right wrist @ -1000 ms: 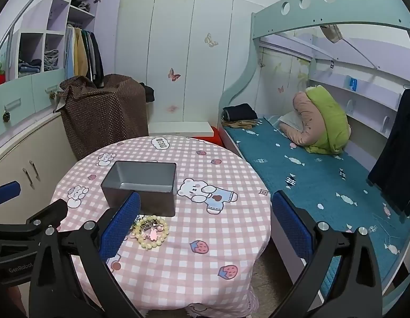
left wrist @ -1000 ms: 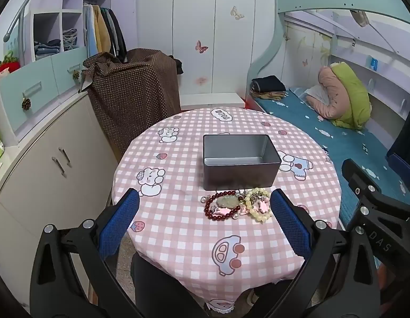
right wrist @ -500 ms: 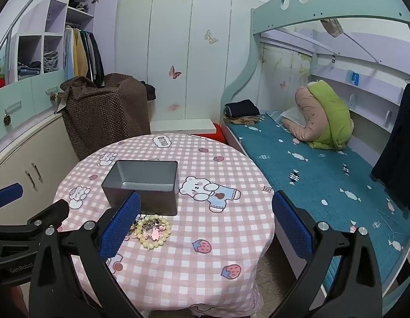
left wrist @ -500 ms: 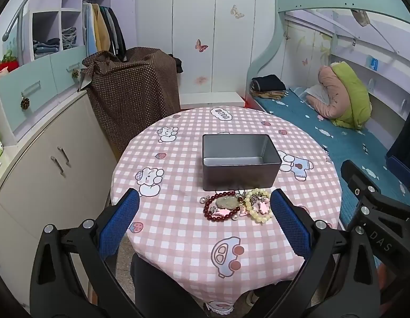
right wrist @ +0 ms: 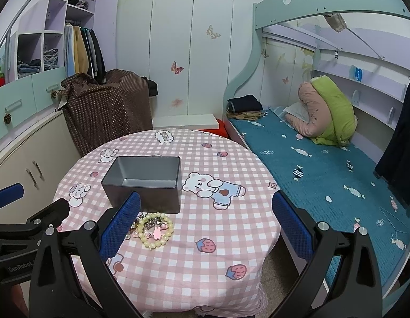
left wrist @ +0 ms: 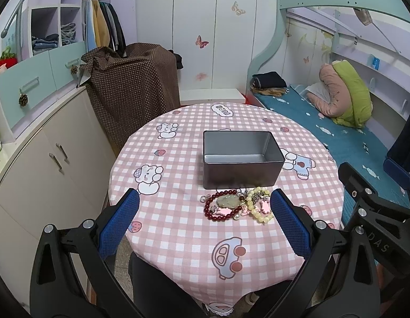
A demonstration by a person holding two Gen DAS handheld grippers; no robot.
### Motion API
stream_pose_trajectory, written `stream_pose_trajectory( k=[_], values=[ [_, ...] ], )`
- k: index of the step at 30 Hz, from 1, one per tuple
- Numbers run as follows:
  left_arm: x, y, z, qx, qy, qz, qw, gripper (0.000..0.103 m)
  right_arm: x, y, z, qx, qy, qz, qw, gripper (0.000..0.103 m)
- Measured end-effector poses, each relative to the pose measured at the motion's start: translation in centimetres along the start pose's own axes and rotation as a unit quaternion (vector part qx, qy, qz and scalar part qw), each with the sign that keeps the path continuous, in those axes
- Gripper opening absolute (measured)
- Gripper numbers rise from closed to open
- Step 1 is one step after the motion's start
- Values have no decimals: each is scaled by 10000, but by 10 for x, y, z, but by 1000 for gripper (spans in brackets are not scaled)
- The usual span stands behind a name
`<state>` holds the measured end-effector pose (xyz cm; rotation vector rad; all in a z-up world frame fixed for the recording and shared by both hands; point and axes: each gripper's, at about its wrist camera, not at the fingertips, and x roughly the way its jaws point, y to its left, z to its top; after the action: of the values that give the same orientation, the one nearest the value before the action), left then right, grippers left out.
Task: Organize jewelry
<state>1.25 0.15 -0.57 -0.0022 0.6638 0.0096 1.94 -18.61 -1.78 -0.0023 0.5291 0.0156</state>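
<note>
We hold both grippers above the near edge of a round table [left wrist: 178,238] covered in a pink checked cloth with cartoon bears and strawberries. Our left gripper [left wrist: 203,220] is spread wide and grasps nothing; its blue-padded fingers [left wrist: 119,222] frame the jewelry, which lies on the cloth just ahead of and between the fingertips, closer to the right finger. The pile holds a dark red bead bracelet [left wrist: 218,206] ringed around a pale green pendant [left wrist: 228,201], and, touching it on the right, a pale yellow bead bracelet [left wrist: 260,209] with small pink charms. Just behind the pile, nearly touching it, stands an open grey metal tin [left wrist: 242,159], a rectangular box with nothing visible inside. Our right gripper [right wrist: 205,225] is likewise released and wide open, with nothing between its fingers. In its view the yellow bracelet [right wrist: 156,229] lies just beside the left finger, which hides the rest of the pile, and the tin [right wrist: 144,182] sits beyond that same fingertip. To the right of the table runs a bed with a teal sheet [right wrist: 311,164].
</note>
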Motion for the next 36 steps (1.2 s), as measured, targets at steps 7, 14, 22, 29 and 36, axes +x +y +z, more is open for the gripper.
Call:
stream_pose_trajectory(
  k=[7,14,22,29,36],
  values=[
    [1,-2,-1,7,13,-21,10000,98,6,2,0,-1,67,10,10000,96],
    [5,-2,-3,5,34,-32,10000,98,7,3,0,7,92,20,10000,96],
    [11,-1,-7,3,60,-39,10000,98,10,3,-1,12,127,22,9999,96],
    [11,-1,-8,8,67,-36,10000,98,11,3,-2,13,158,38,9999,96],
    [14,0,-10,-3,86,-48,10000,98,11,3,-3,14,174,31,9998,96]
  ],
)
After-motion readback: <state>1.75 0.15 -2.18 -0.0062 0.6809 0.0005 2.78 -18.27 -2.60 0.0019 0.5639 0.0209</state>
